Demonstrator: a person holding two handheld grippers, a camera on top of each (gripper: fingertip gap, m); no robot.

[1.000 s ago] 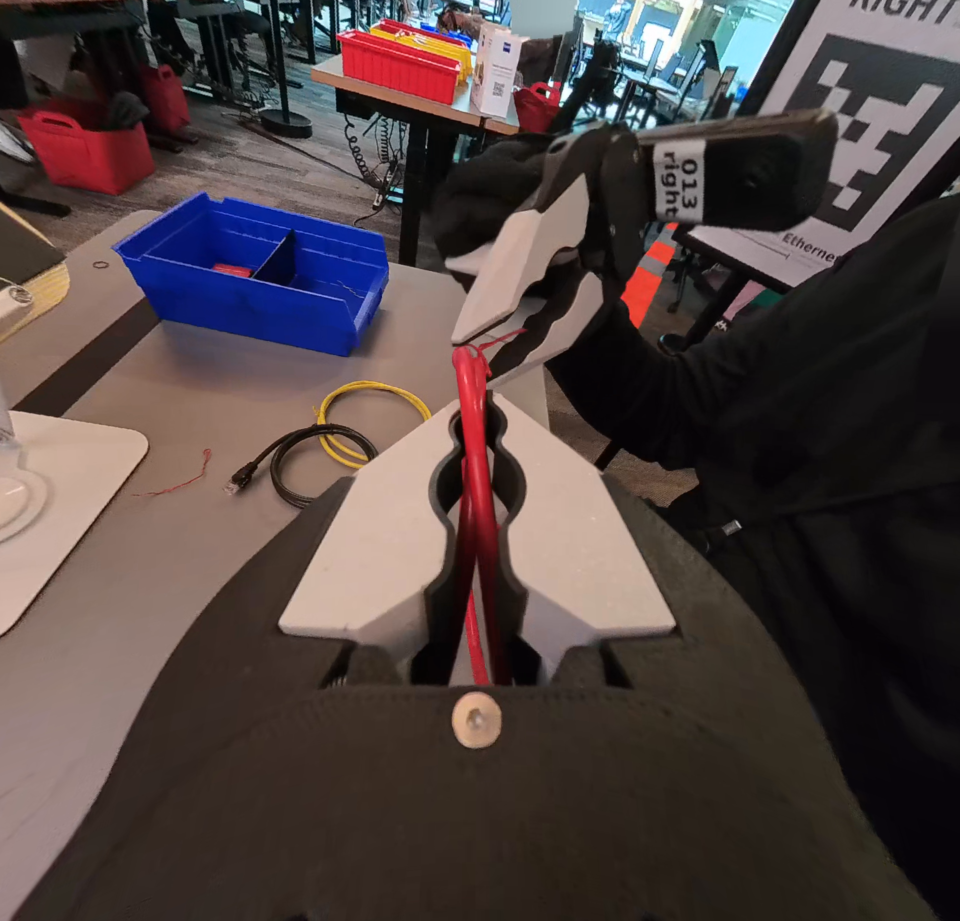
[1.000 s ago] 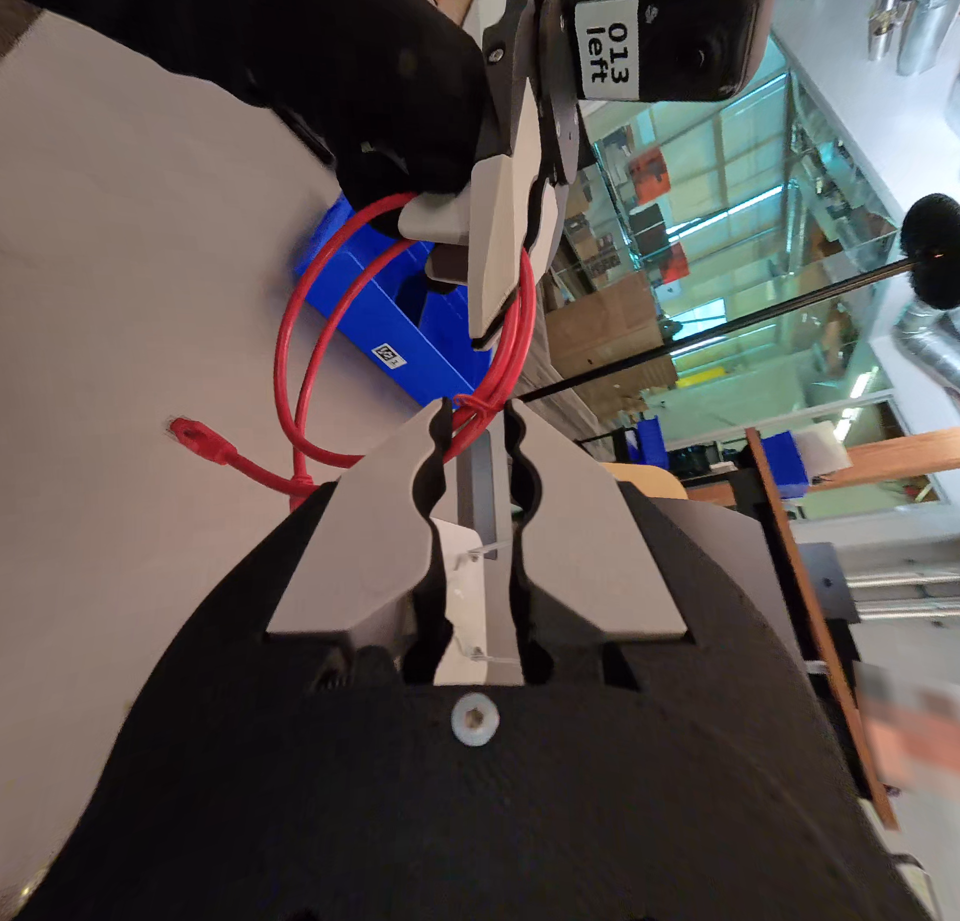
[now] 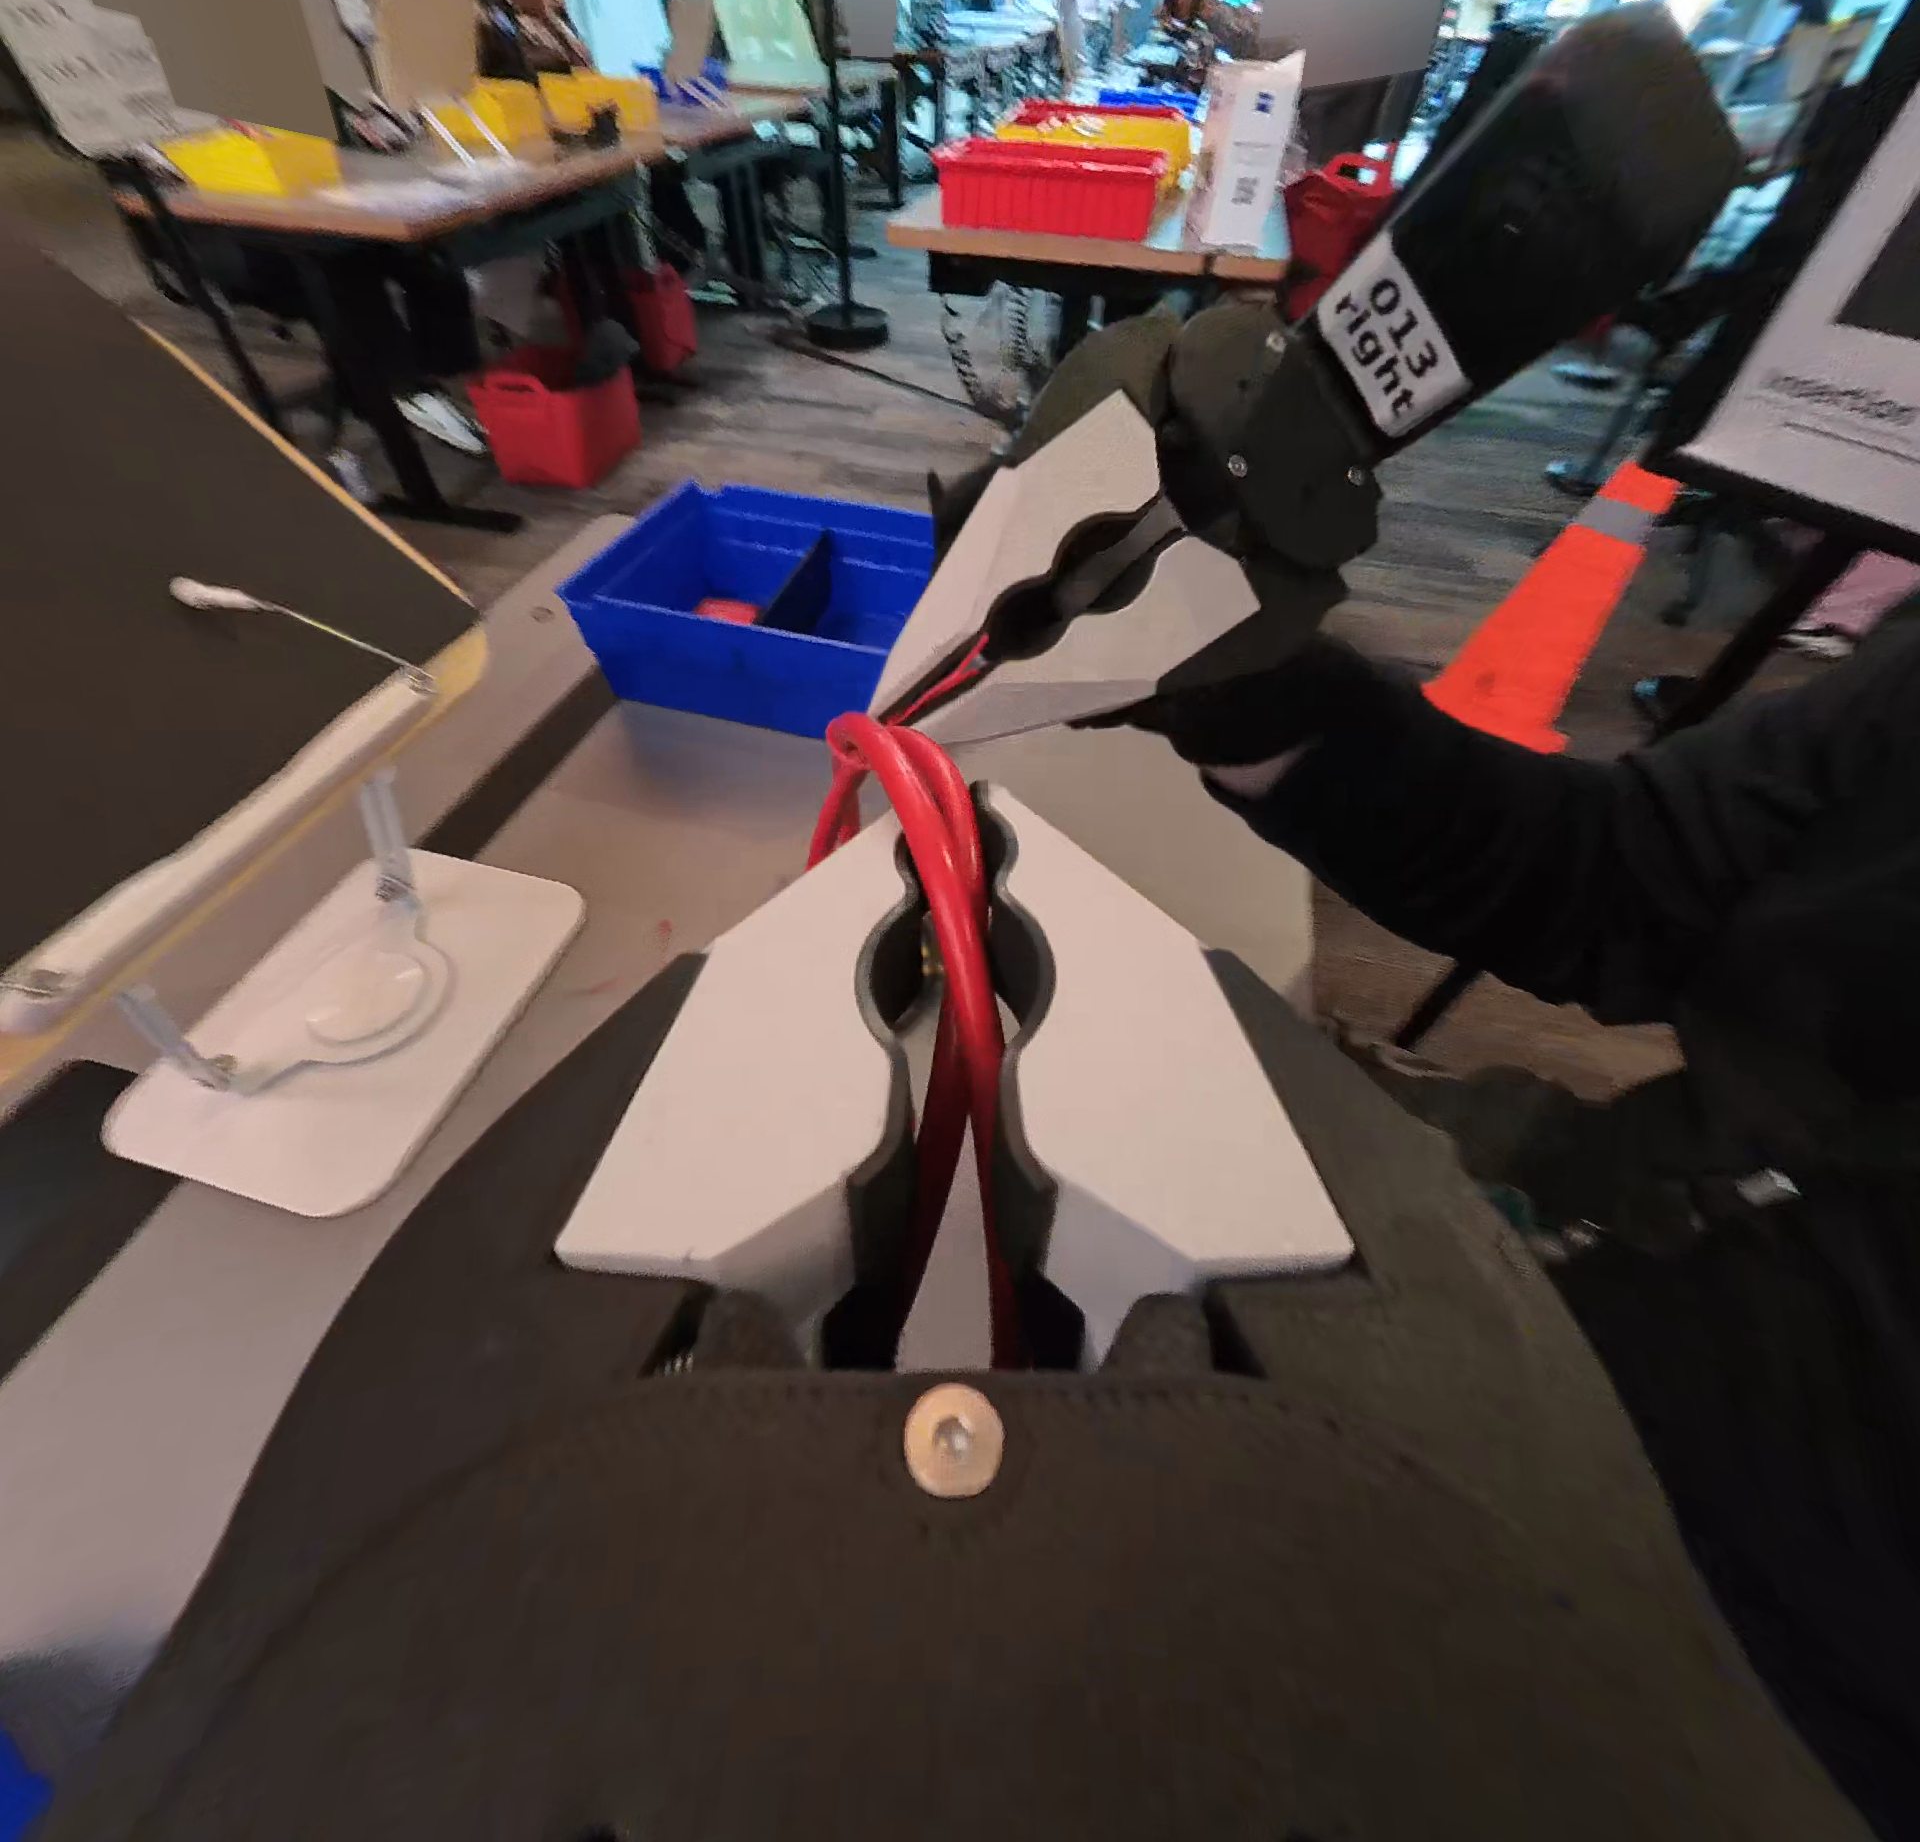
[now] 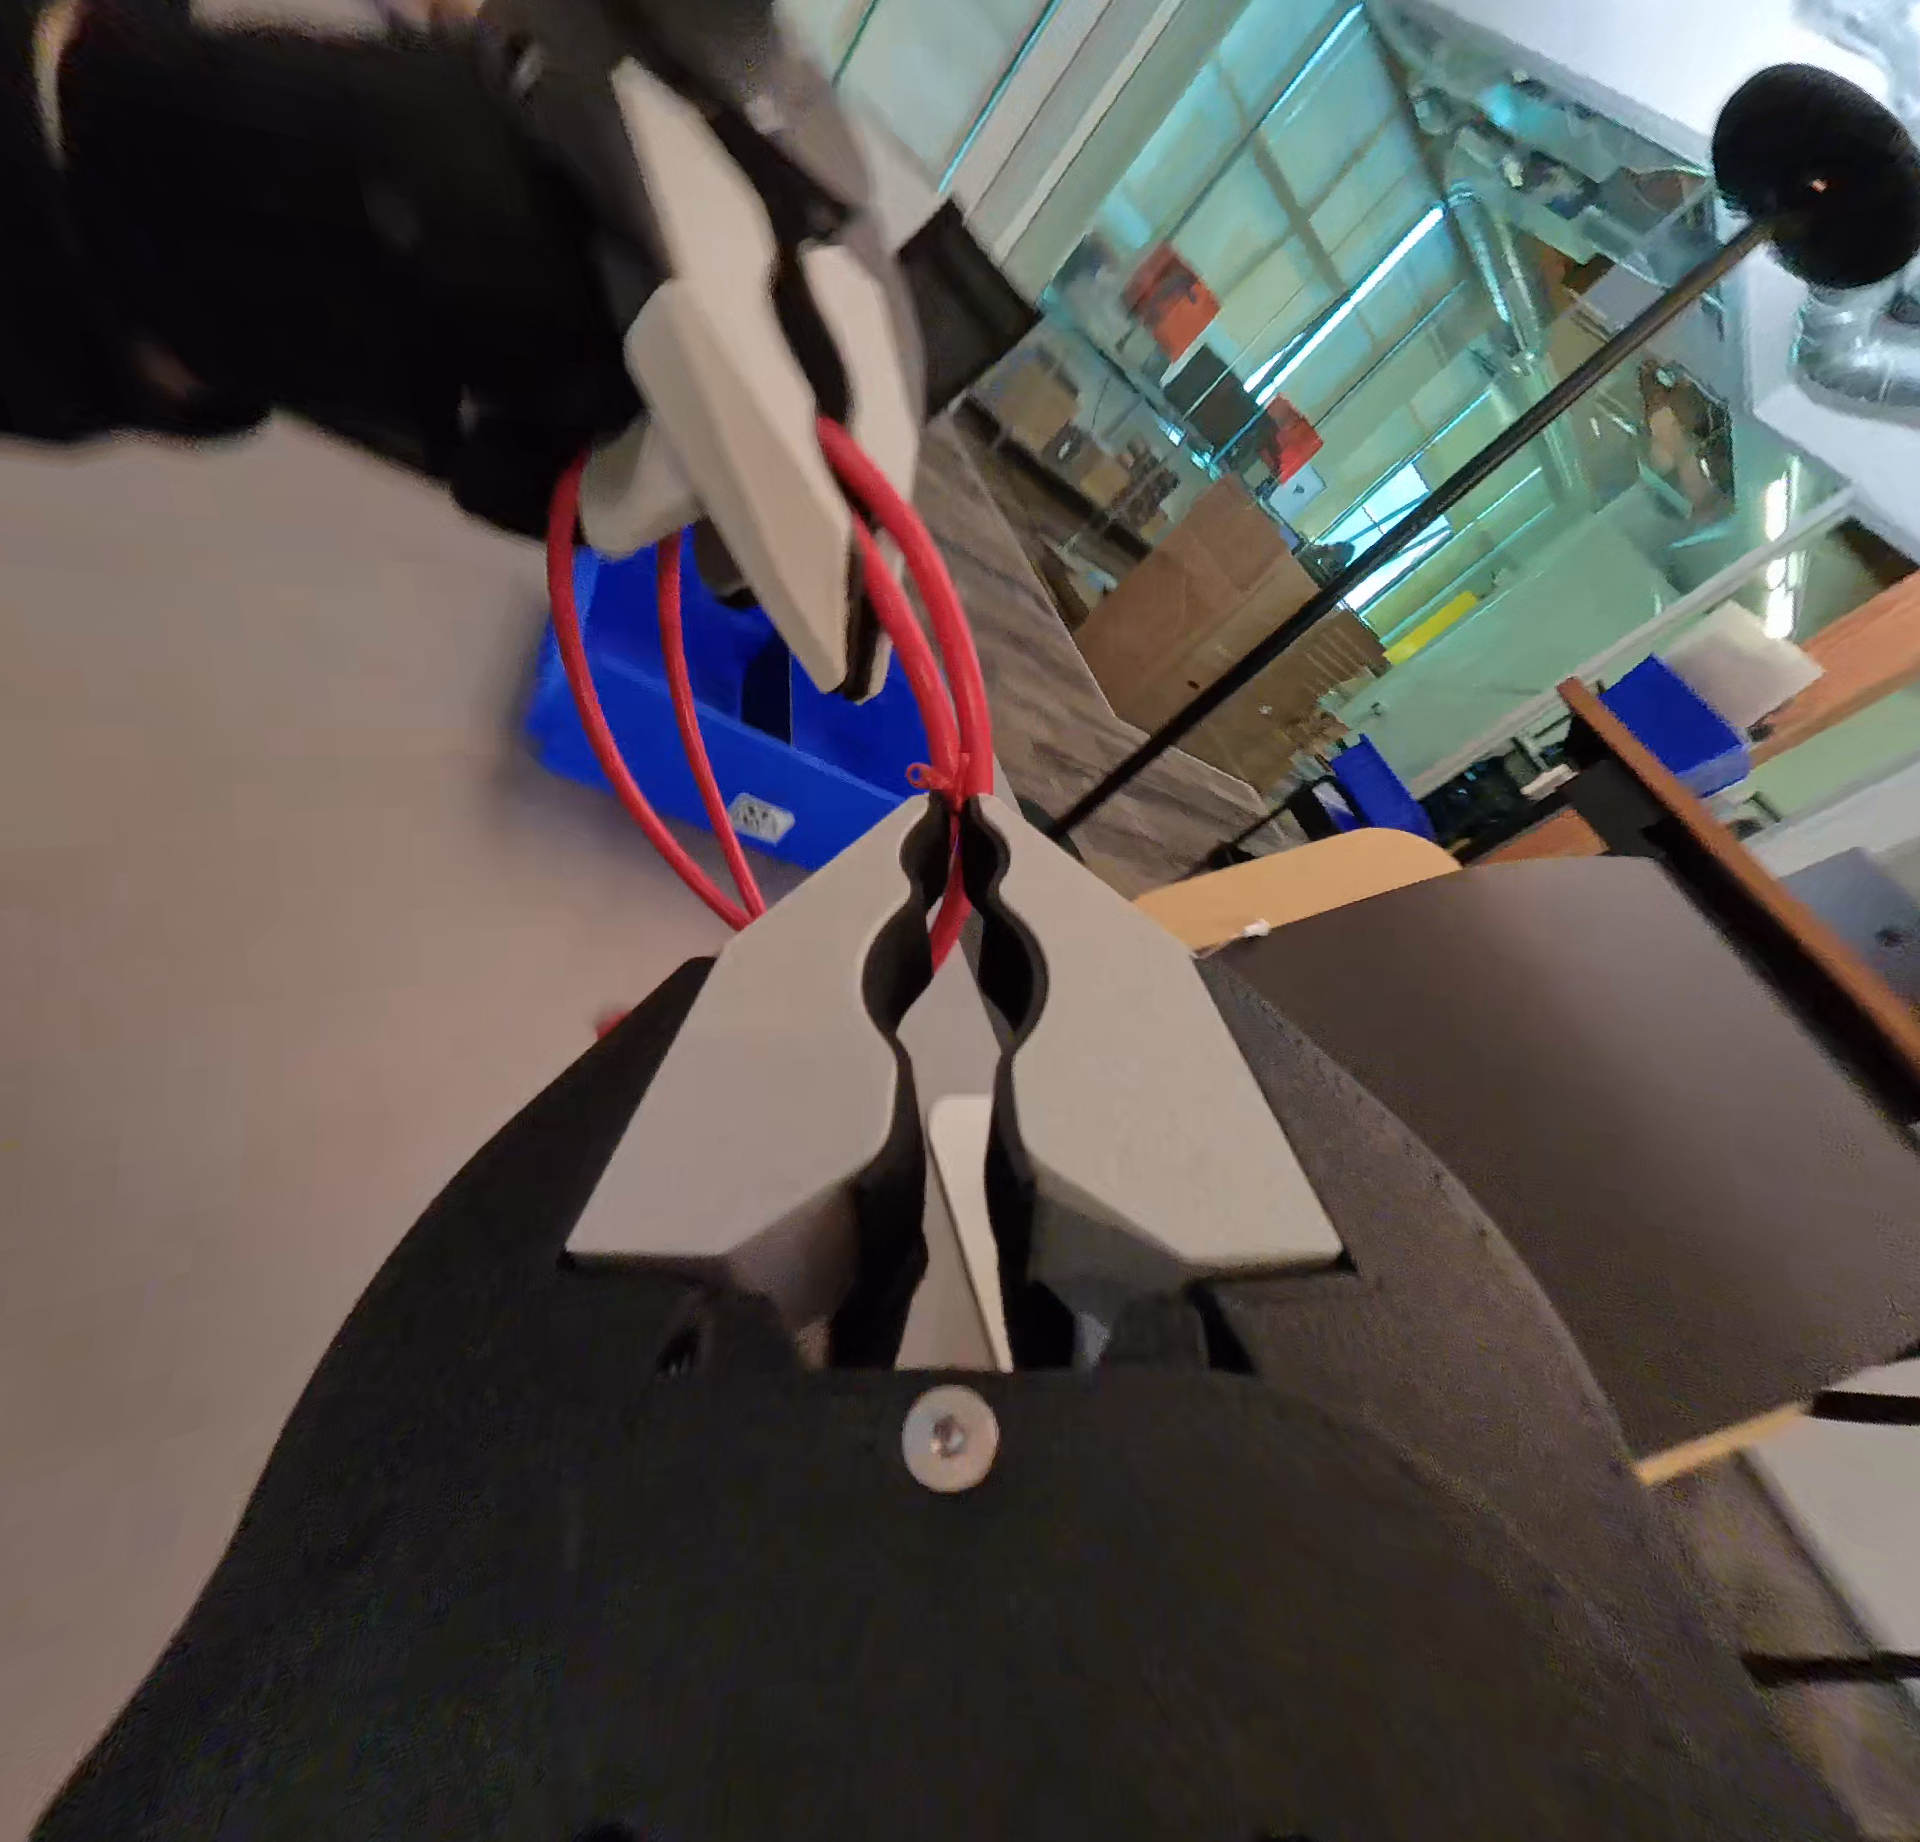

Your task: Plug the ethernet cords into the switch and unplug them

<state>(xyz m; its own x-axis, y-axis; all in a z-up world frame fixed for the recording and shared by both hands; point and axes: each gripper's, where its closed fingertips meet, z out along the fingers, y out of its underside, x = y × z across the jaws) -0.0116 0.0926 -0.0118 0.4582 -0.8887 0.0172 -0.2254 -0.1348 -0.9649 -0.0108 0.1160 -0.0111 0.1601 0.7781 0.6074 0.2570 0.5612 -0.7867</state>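
— Step in hand? Apparently freeing the coiled red ethernet cord [image 3: 951,961] from its thin red twist tie [image 4: 940,779], well before any plugging; no switch in view.

— Left hand-held gripper [image 3: 951,836]? Clamped on the coil's bundled strands, held up above the table [image 3: 208,1325], in front of the blue bin [image 3: 727,639].

— Right hand-held gripper [image 4: 948,824]? Pinched shut on the tie at the coil's top, just beyond the left tips.

— Next move? Likely untwisting and drawing the tie off, with a steady hold on the coil, then finding a plug end.
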